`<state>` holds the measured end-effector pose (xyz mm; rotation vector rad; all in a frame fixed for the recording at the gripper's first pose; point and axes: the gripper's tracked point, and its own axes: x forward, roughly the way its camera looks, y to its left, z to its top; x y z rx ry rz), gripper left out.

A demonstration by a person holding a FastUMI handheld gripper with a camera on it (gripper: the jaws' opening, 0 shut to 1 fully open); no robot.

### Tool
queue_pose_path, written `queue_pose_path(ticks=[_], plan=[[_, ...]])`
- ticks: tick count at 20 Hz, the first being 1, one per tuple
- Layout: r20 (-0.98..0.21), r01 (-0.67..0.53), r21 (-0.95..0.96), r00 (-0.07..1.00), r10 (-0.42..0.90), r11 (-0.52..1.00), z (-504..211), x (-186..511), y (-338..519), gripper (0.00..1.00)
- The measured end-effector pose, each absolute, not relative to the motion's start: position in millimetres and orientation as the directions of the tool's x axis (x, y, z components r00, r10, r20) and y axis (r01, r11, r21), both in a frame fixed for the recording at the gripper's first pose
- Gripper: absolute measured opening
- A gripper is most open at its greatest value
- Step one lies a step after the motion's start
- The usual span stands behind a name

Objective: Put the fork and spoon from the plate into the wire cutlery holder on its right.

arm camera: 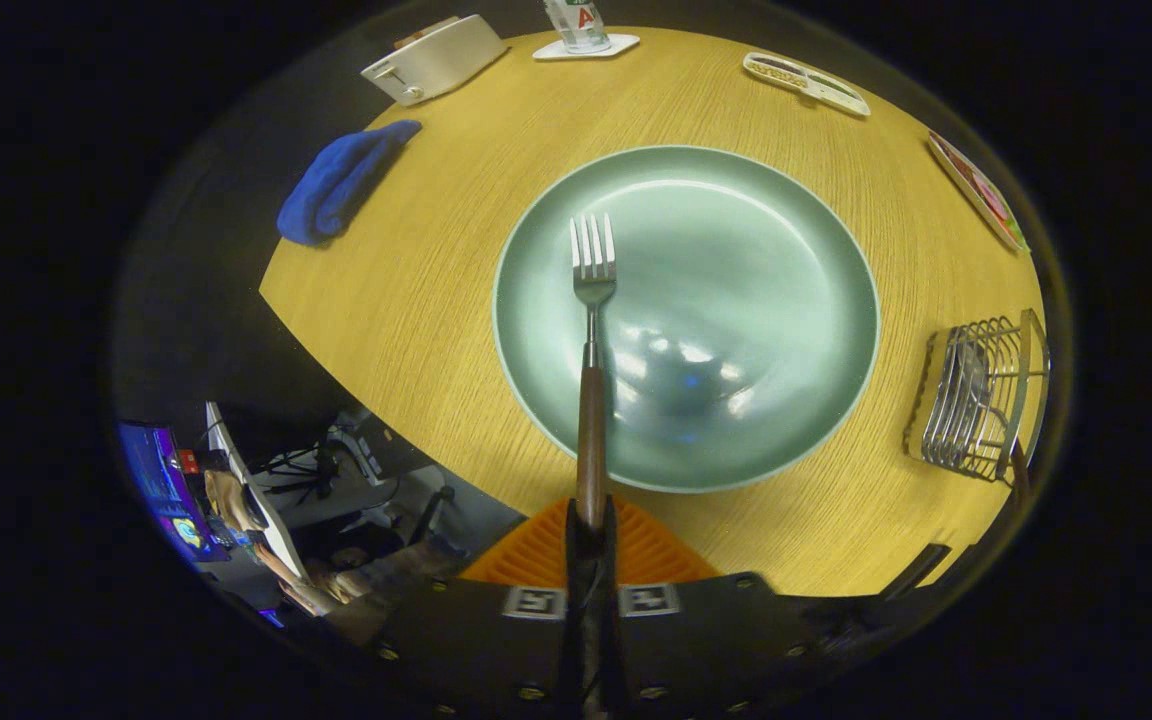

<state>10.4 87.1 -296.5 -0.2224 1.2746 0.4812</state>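
The gripper point(591, 520) pinches one fork point(592, 330) by its brown wooden handle, steel tines over one round, glossy green plate point(526, 300). One wire cutlery holder point(976, 400) stands at the wooden table's point(416, 300) right edge.

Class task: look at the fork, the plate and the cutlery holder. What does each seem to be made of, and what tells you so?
Fork, held by its handle between the shut fingers of the gripper: shiny metal head and neck, shown by bright glints; brown handle, probably wood.
Plate: likely glazed ceramic, pale green and glossy, with mirror-like reflections.
Cutlery holder: thin, shiny metal wire, apparently chromed.
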Motion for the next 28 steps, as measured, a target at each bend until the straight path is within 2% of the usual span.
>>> queue_pose_path(ticks=[1, 10, 16, 19, 28], plan=[[-0.957, -0.479, 0.088, 0.204, 0.208, 0.873, -295, 9, 82, 0.04], [-0.961, -0.520, 0.079, 0.186, 0.203, 0.851, -255, -4, 58, 0.04], [-0.980, -0.553, 0.000, 0.165, 0.109, 0.833, -227, -21, 12, 0.04], [-0.983, -0.538, -0.038, 0.169, 0.064, 0.842, -212, -24, -19, 0.04], [-0.985, -0.475, -0.041, 0.164, 0.043, 0.879, -168, -31, -88, 0.04]])
